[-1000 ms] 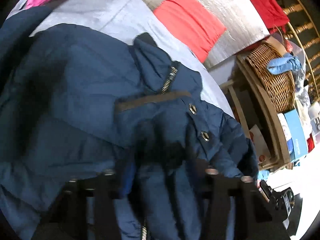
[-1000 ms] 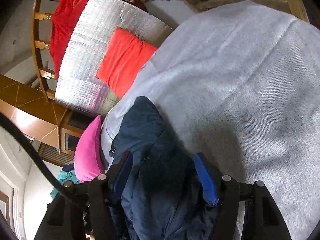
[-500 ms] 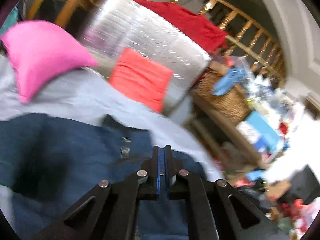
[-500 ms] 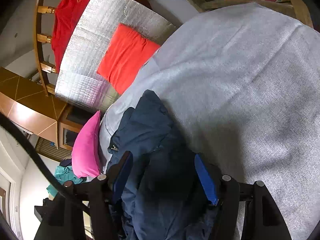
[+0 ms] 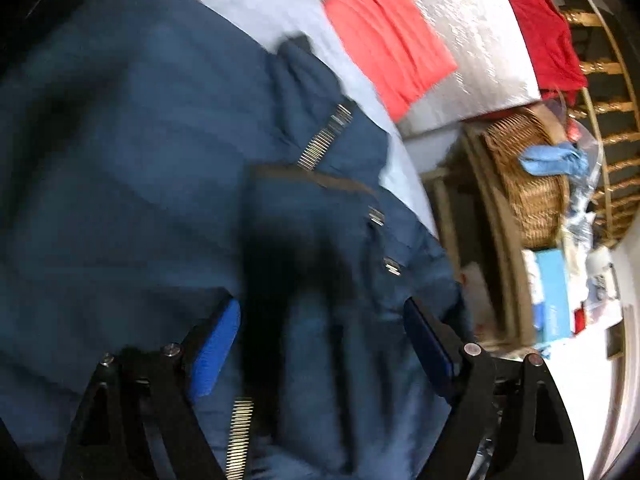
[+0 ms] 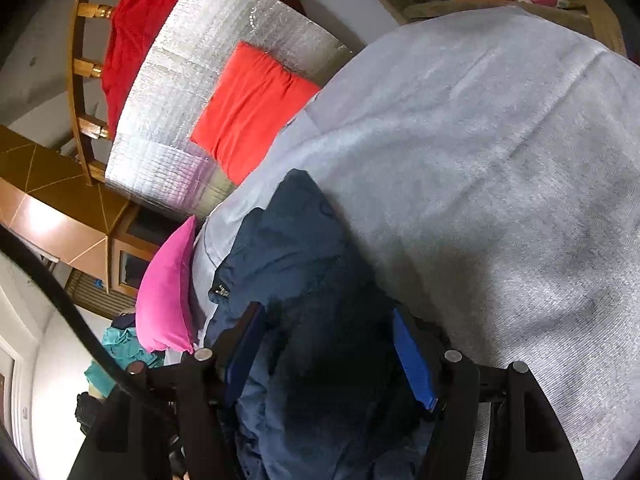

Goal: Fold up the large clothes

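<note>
A dark blue padded jacket [image 5: 140, 140] with a metal zip and snap buttons lies bunched on a grey cover [image 6: 480, 160]. In the left wrist view it fills most of the picture. My left gripper [image 5: 320, 308] hangs over it with its jaws opening wide. Jacket fabric lies between the blue pads [image 5: 216, 344], which do not press on it. In the right wrist view my right gripper [image 6: 328, 312] is closed on a thick fold at the jacket's [image 6: 292, 248] near end, and the fabric bulges between its pads [image 6: 412, 360].
A red cushion [image 6: 252, 108] leans on a silver quilted mat [image 6: 192, 72] beyond the jacket. A pink cushion [image 6: 168, 292] lies at the cover's left edge. To the right stand a wicker basket [image 5: 528, 184], shelves of clutter and a wooden railing [image 5: 600, 80] draped with red cloth.
Half a second ago the left gripper was shut and raised toward the room. It has dropped back over the jacket with its jaws wide. The right gripper keeps its hold and place.
</note>
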Demonstrator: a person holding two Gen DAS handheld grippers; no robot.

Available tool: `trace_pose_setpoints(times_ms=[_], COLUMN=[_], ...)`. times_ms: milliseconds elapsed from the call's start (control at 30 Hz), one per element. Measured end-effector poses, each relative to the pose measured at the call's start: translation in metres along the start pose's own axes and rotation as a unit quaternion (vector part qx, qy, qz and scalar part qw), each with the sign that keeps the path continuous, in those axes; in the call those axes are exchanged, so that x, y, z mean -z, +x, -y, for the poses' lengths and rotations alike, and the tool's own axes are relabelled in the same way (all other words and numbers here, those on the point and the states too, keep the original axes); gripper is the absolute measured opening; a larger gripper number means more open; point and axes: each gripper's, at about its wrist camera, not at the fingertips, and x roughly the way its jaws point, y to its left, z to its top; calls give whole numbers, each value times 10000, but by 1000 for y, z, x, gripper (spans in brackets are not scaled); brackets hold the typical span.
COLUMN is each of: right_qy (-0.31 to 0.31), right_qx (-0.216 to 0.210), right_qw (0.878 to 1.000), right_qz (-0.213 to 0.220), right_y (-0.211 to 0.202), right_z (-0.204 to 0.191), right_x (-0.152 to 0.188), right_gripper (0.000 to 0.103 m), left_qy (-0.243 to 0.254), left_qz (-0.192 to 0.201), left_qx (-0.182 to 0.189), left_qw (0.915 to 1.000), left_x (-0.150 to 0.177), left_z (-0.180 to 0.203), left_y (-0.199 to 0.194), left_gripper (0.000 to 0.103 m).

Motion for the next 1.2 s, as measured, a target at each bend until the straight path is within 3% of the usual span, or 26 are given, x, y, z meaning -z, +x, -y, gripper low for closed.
trace_pose_setpoints(times_ms=[100, 133, 167, 233, 333, 467, 600, 667, 767, 833, 933, 967, 1000, 1067, 1200], right_qy=[76, 60, 36, -29, -97, -183, -149, -170, -272, -390, -666, -709, -739, -728, -627], right_qx=[-22, 3, 19, -10, -45, -9, -51, -49, 62, 149, 337, 354, 364, 314, 258], right_qw=[10000, 10000, 10000, 10000, 9999, 9997, 9997, 9996, 9993, 9988, 9965, 9961, 9959, 9965, 9974], right_qz=[-58, -39, -14, 20, 69, 137, 171, 210, 251, 272, 379, 382, 369, 258, -230], right_y=[1, 0, -1, -2, -2, -1, -2, -2, 2, 6, 12, 14, 17, 26, 55], right_z=[6, 6, 6, 5, 2, -4, -6, -9, -14, -19, -28, -29, -29, -27, -20], right_x=[-2, -3, -4, -7, -9, -8, -6, -6, -5, -4, -5, -6, -8, -13, -16], right_gripper=[68, 68, 68, 68, 68, 68, 68, 68, 68, 68, 70, 73, 77, 80, 83], left_qy=[133, 222, 292, 346, 635, 1453, 1782, 1805, 1582, 1260, 814, 667, 550, 332, 116], left_qz=[5, 60, 69, 45, 392, 1332, 1897, 2007, 1891, 1598, 952, 795, 727, 746, 786], left_qx=[172, 226, 284, 409, 628, 782, 526, 217, -470, -913, -1036, -1145, -1316, -1504, -1533], left_qw=[9998, 9995, 9991, 9986, 9952, 9772, 9641, 9626, 9680, 9748, 9867, 9880, 9871, 9852, 9850], left_x=[5, 8, 8, 8, 9, 14, 15, 11, 2, -2, -6, -7, -8, -9, -11], left_z=[13, 17, 21, 27, 40, 70, 72, 61, 38, 16, -11, -18, -23, -30, -35], left_y=[12, 11, 10, 10, -20, -77, -132, -146, -155, -158, -144, -140, -137, -136, -131], left_gripper=[82, 64, 34, 14, 9, 8, 8, 8, 10, 14, 16, 22, 27, 49, 54])
